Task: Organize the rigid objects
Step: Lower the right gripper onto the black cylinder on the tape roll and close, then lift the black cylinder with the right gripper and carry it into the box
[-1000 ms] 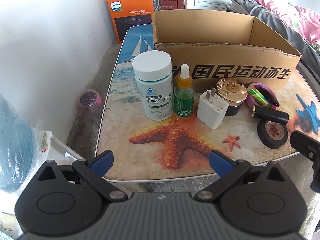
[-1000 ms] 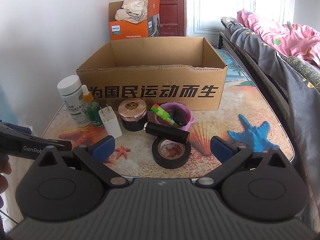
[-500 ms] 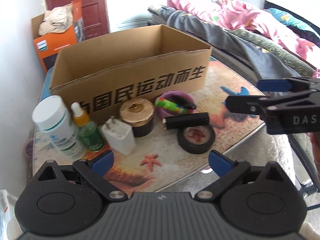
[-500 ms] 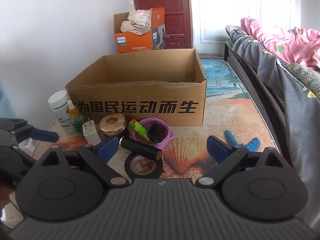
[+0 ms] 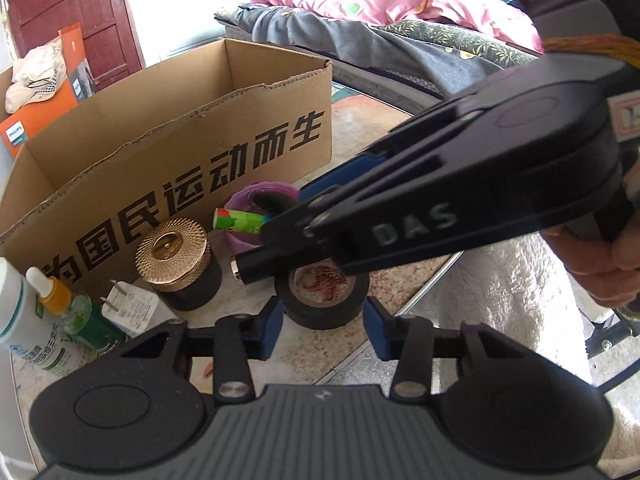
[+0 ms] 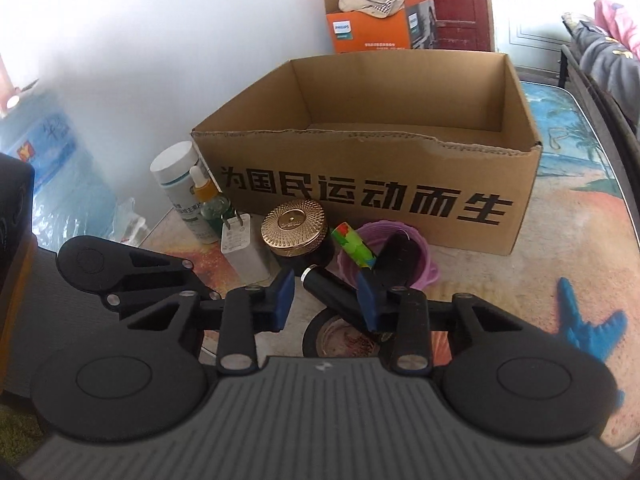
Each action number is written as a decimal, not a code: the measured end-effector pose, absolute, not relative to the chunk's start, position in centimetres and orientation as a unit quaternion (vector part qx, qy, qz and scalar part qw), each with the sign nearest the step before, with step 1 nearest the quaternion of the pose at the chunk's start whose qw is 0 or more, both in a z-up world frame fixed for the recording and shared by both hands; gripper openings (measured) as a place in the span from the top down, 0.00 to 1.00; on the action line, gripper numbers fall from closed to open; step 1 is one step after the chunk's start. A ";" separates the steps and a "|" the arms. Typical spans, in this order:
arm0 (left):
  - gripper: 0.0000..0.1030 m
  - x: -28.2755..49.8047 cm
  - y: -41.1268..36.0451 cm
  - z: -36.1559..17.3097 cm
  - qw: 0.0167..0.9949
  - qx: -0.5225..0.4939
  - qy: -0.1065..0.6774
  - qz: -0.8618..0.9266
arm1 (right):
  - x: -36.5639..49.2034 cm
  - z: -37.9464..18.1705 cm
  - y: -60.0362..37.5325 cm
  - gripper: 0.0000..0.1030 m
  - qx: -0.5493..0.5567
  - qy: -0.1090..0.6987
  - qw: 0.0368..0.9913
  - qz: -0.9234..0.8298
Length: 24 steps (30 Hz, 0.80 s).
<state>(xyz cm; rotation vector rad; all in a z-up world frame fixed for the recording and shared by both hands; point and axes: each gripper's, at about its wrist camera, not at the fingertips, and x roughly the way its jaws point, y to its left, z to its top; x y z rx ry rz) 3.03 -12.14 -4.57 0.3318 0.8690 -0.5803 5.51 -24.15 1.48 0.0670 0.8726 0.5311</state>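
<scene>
Nearest, my left tongs [image 5: 324, 326] have just been closing. Their blue pads sit against both sides of the black tape roll [image 5: 320, 304], which lies flat at the table's [image 6: 560, 240] near edge. My right tongs [image 6: 326, 300] have also just been closing. A black tube [image 6: 328, 288] lies slantwise between them, resting on the roll. The right pad touches it, but I cannot tell whether it is pinched. Beyond stand a white charger [image 6: 242, 252], a gold-lidded jar [image 6: 294, 226] and a purple cup [image 6: 420, 264]. Farthest is the open box [image 6: 360, 168].
</scene>
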 end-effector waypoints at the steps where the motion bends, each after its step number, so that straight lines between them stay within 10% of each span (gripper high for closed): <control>1: 0.58 3.2 -12.2 -4.7 0.853 0.156 0.413 -0.277 | 5.8 1.3 -23.9 0.71 0.025 0.422 0.869 0.255; 24: 0.57 6.2 -9.8 -5.5 0.844 0.063 0.440 -0.301 | 8.8 0.3 -25.0 0.76 0.109 0.526 0.813 0.226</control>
